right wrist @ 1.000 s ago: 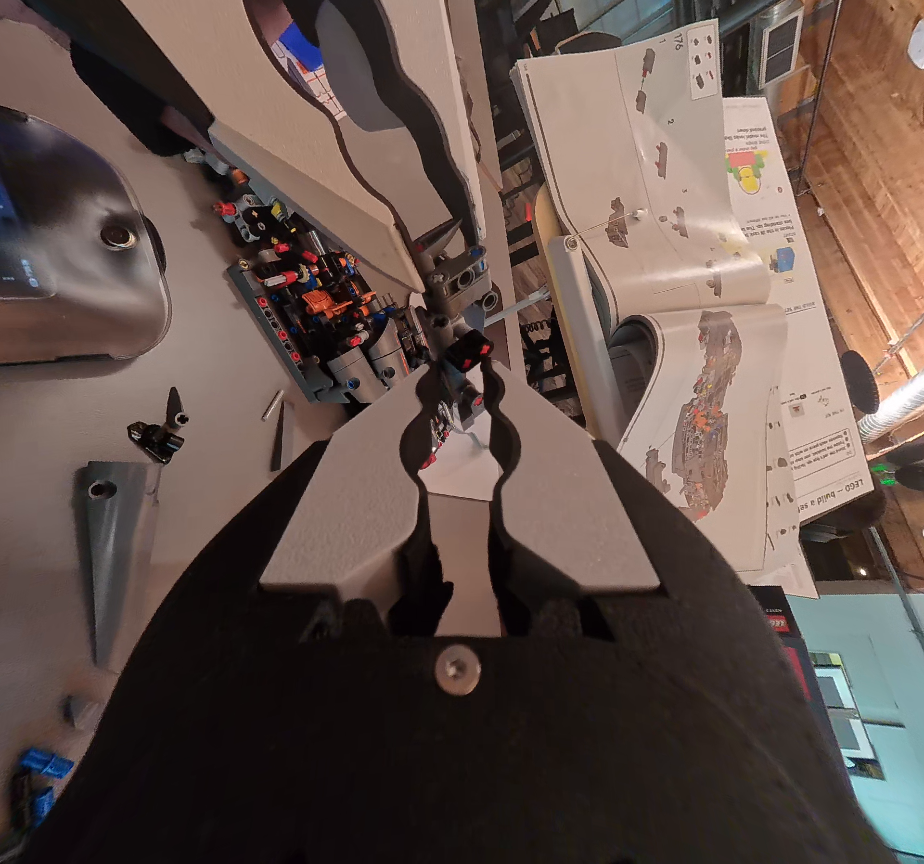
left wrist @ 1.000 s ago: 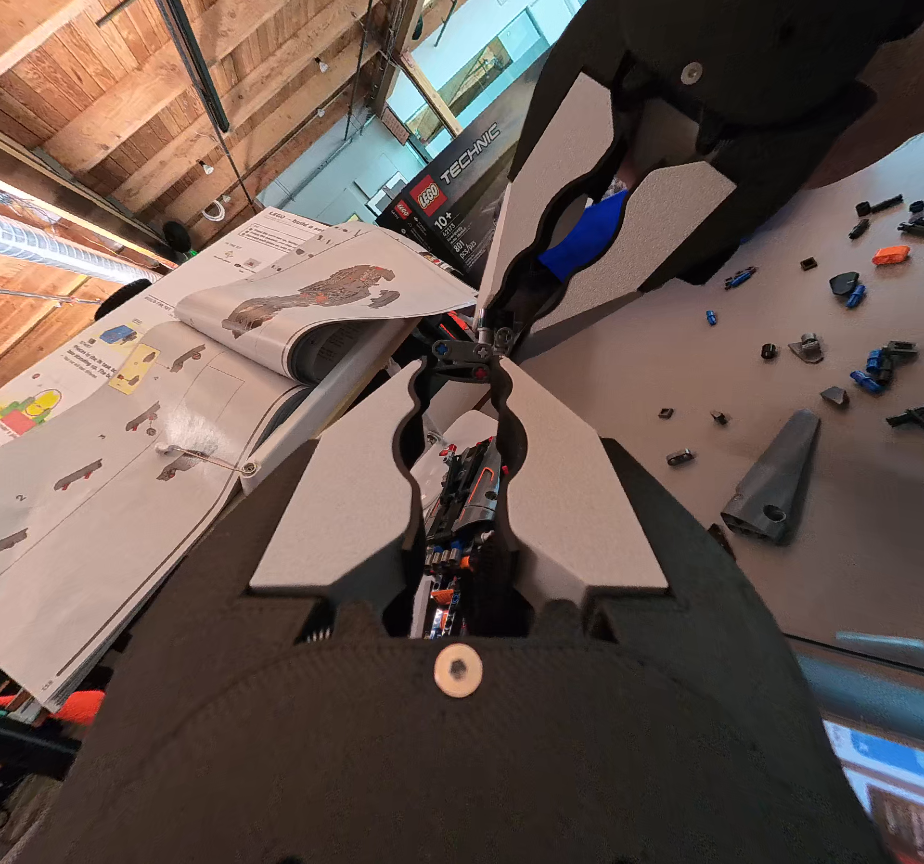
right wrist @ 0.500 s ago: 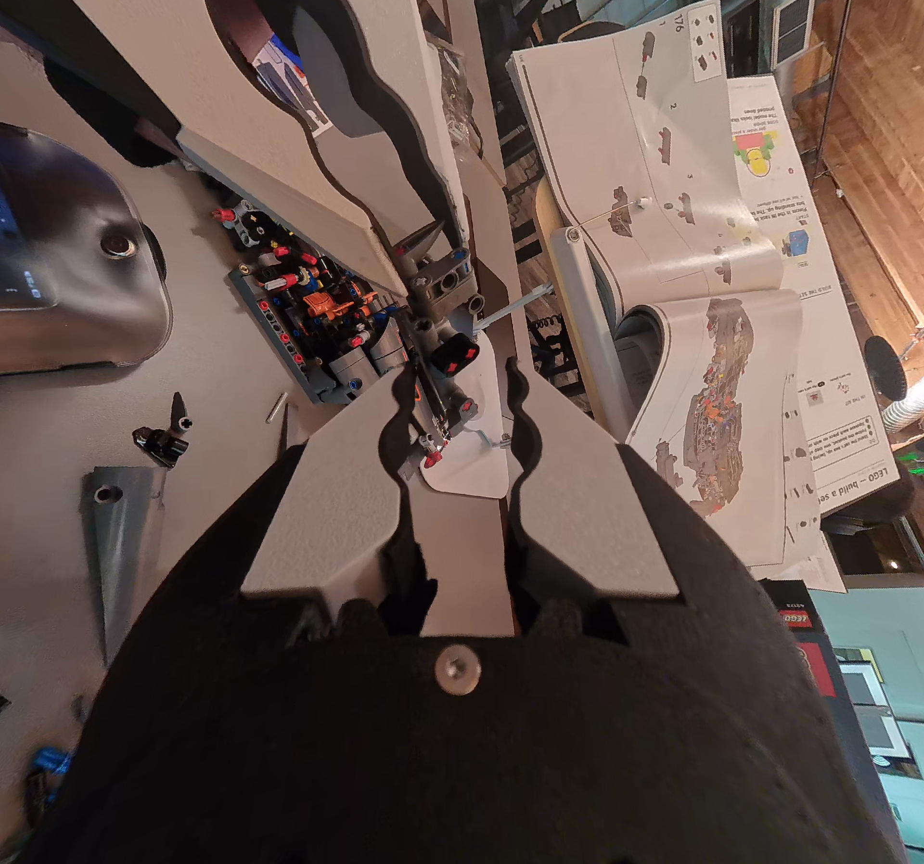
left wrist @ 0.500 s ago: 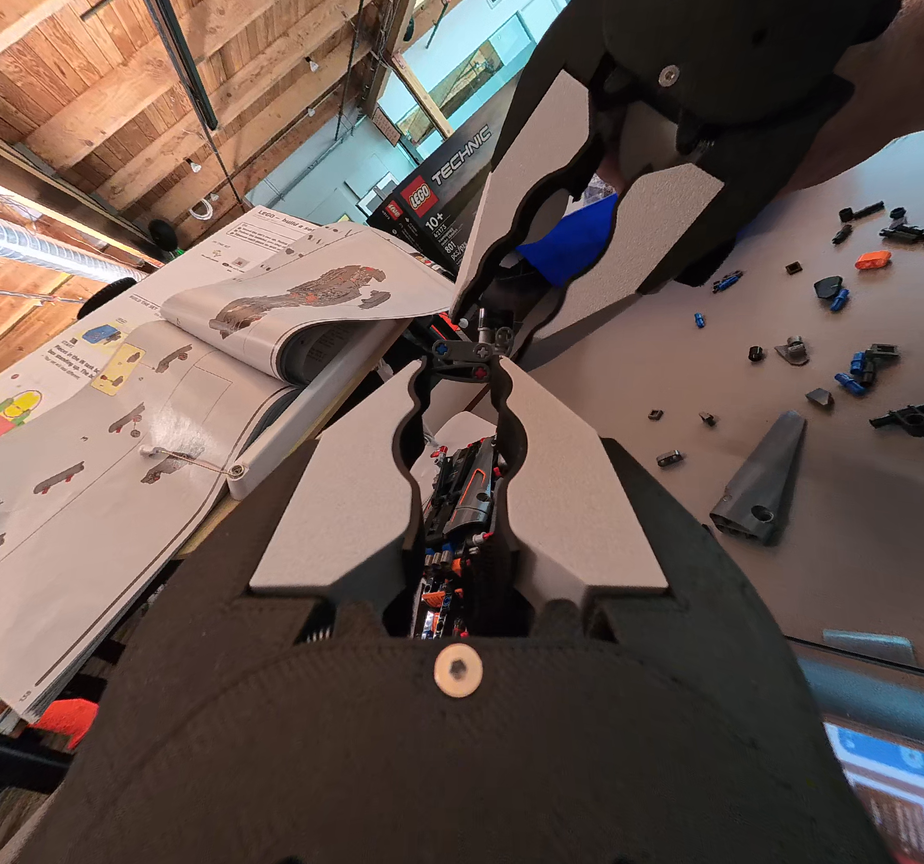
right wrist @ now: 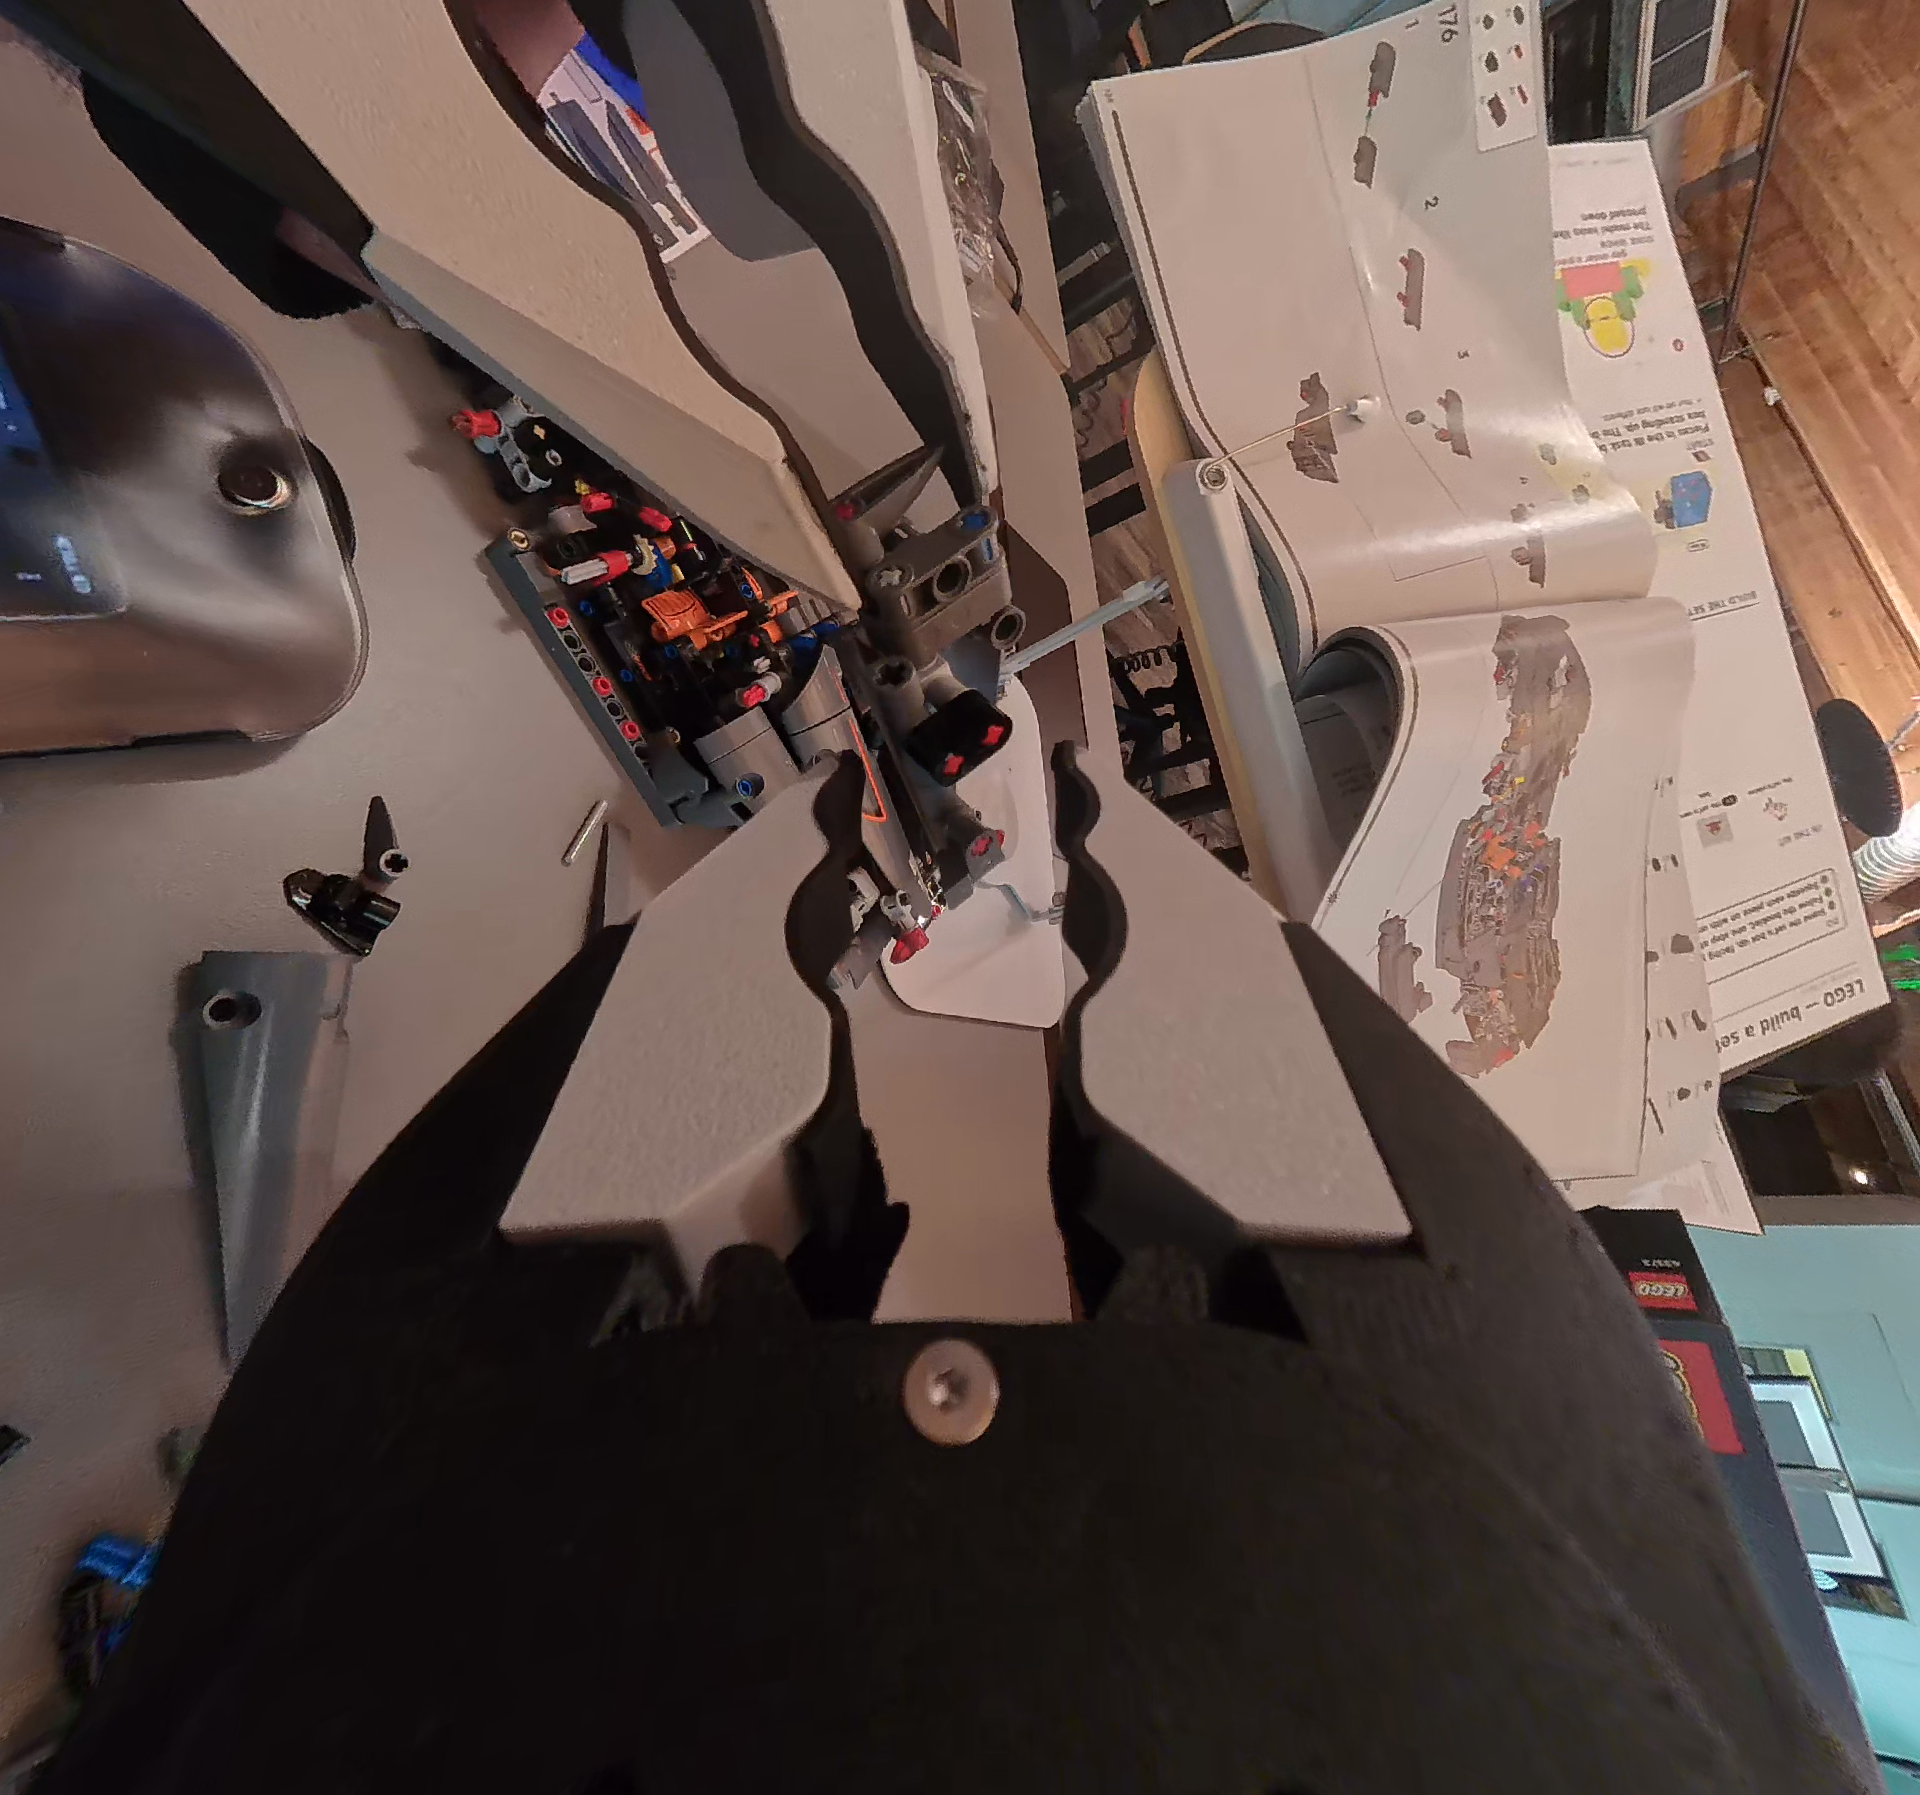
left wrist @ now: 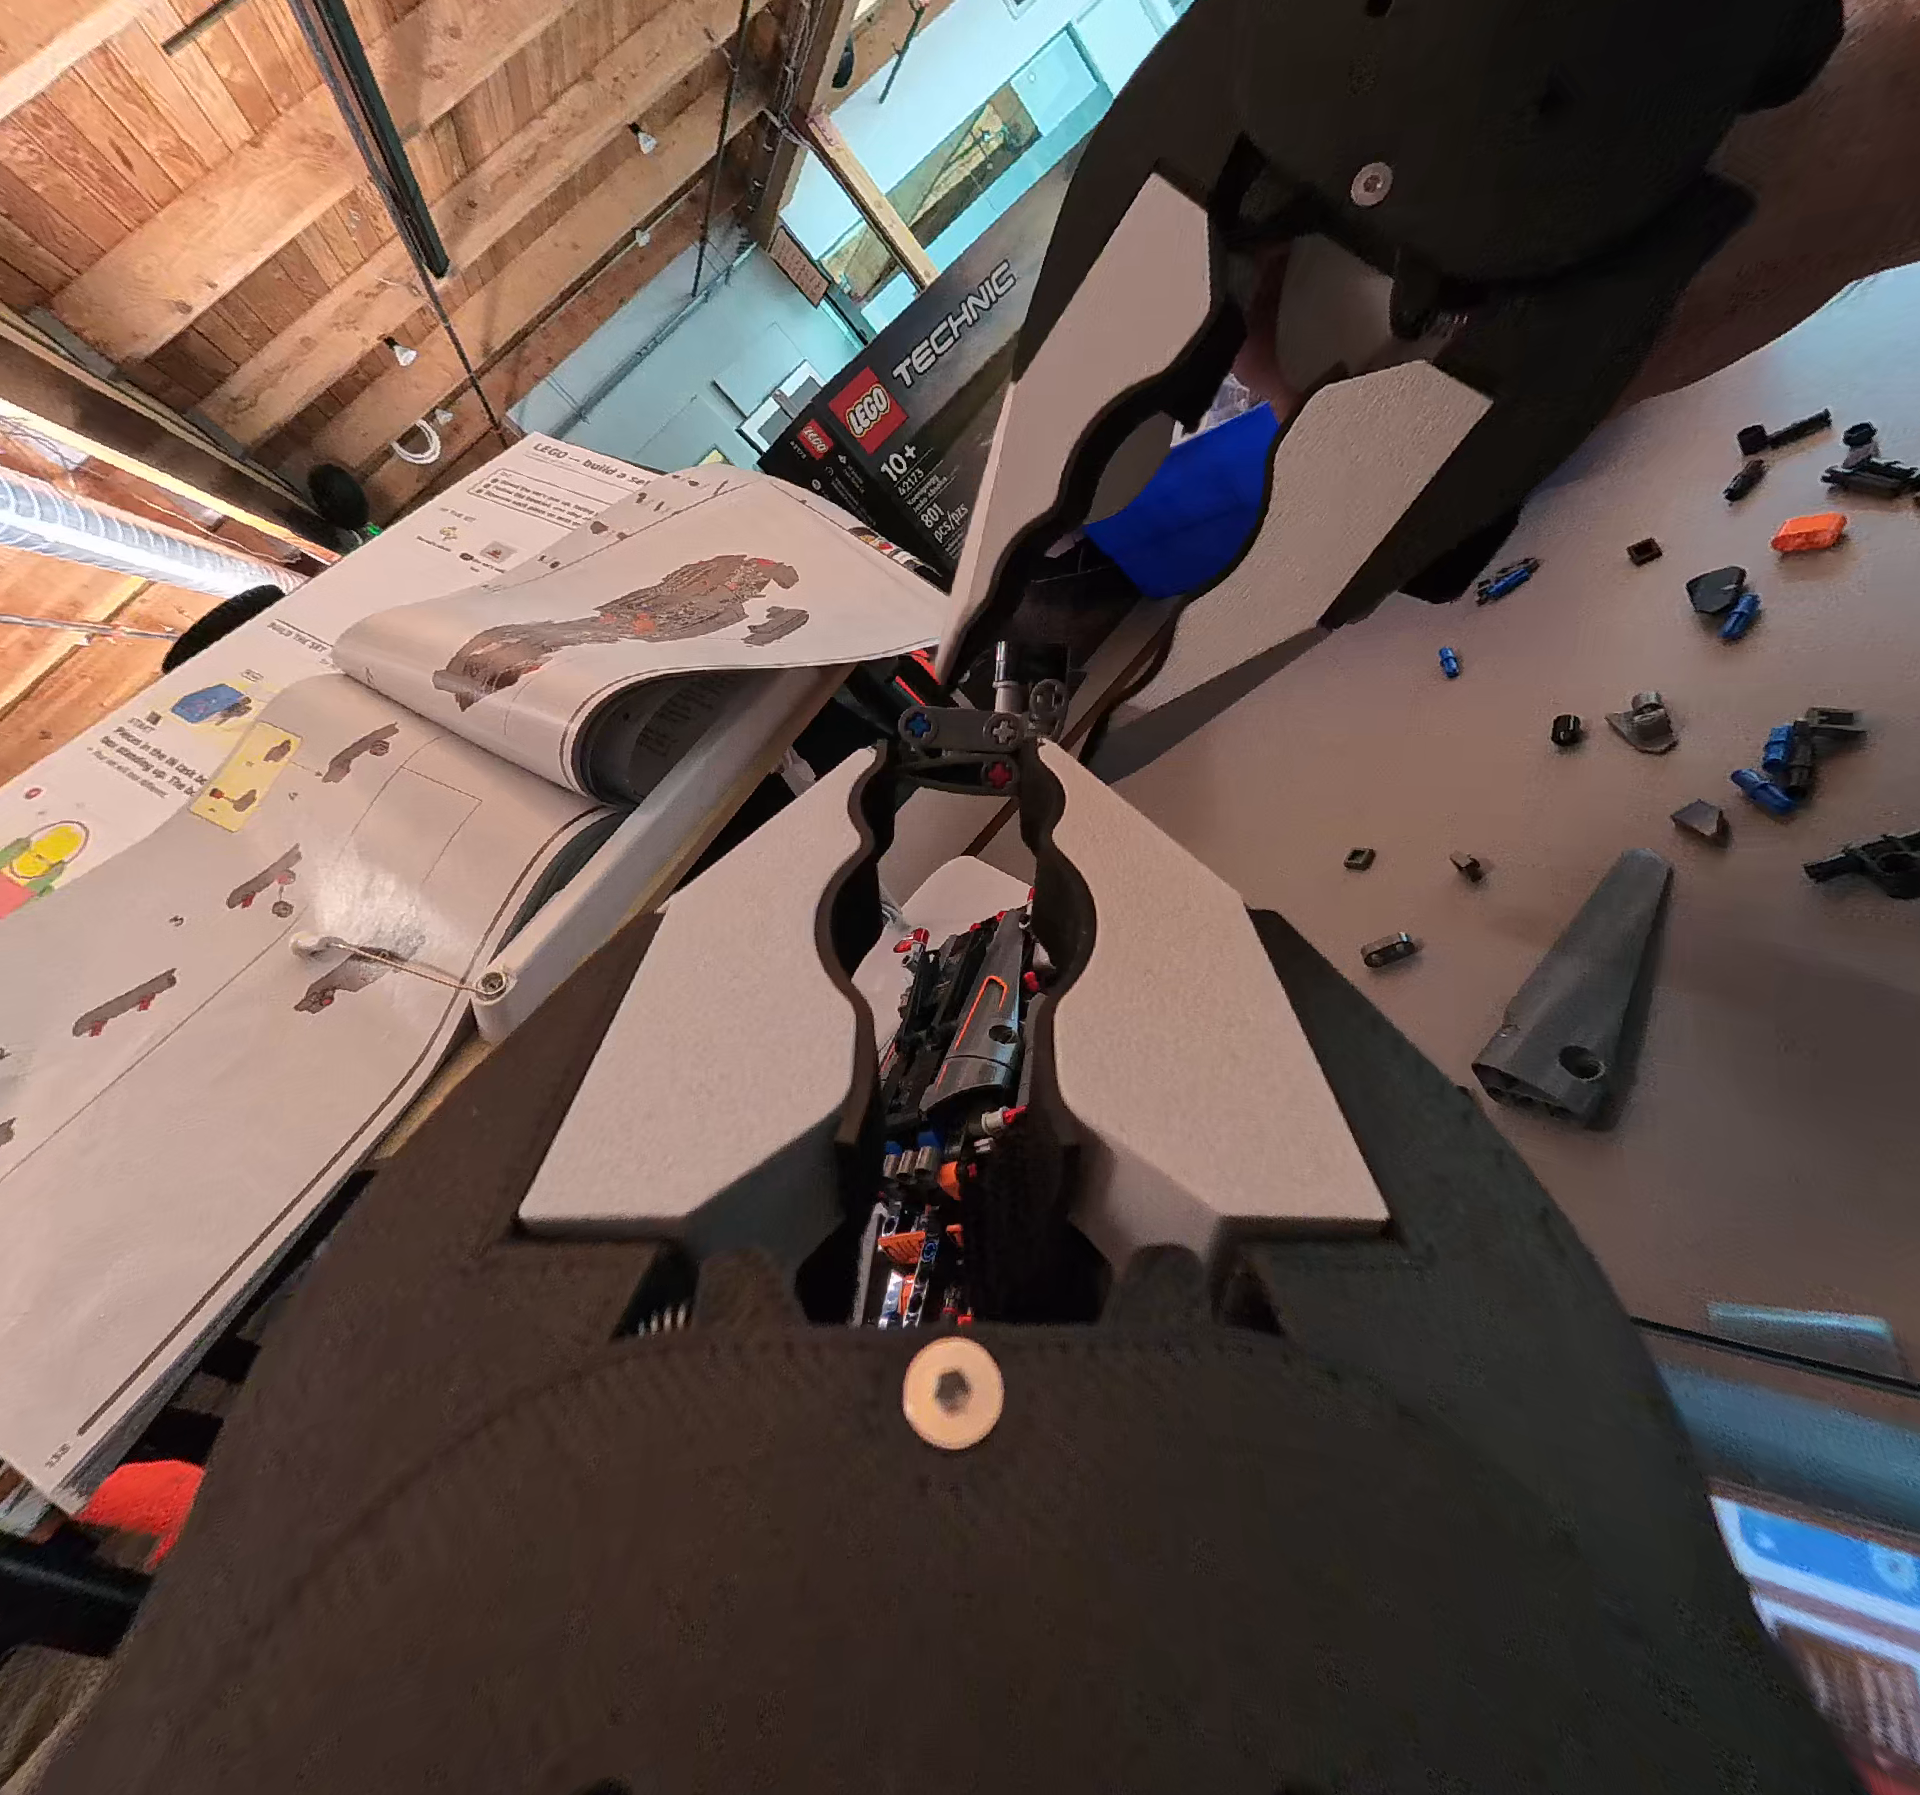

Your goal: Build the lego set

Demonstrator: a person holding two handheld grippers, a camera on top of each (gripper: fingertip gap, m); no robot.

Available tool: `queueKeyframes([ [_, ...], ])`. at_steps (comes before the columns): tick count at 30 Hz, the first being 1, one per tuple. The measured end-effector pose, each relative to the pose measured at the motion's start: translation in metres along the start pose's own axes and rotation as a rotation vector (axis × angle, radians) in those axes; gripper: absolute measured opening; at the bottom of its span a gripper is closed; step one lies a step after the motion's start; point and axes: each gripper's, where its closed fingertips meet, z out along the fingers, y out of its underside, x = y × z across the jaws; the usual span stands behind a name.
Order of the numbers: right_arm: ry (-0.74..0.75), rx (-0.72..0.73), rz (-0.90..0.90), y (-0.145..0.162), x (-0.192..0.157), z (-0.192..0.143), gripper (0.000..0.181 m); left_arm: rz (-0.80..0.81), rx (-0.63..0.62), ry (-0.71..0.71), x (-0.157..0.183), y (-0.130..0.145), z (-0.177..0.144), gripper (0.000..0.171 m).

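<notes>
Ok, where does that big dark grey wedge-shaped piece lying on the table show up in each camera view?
Left wrist view: the grey wedge piece lies on the table at the right edge, right of the left gripper.
Right wrist view: the grey wedge piece is at the left edge, left of the right gripper.
Shared landmark: the open instruction booklet.

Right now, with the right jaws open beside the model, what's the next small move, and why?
Probably back the right gripper straight off the Lego model and head for the loose pieces on the table. Its jaws stand open and empty, while the left gripper pinches the model's end, so the right one seems free to fetch a part.
</notes>
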Motion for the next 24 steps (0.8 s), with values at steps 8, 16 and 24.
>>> queueKeyframes([
  [8,-0.053,-0.024,-0.019,0.004,-0.011,0.002,0.010,0.016,0.012,0.024,0.006,-0.003,0.000,0.022],
  [16,-0.058,-0.037,-0.021,0.005,-0.011,0.002,0.008,-0.004,0.013,0.031,0.006,-0.001,0.001,0.022],
  [24,-0.043,-0.046,-0.007,0.008,-0.007,0.002,0.008,-0.062,0.015,0.023,0.000,0.002,0.001,0.026],
])
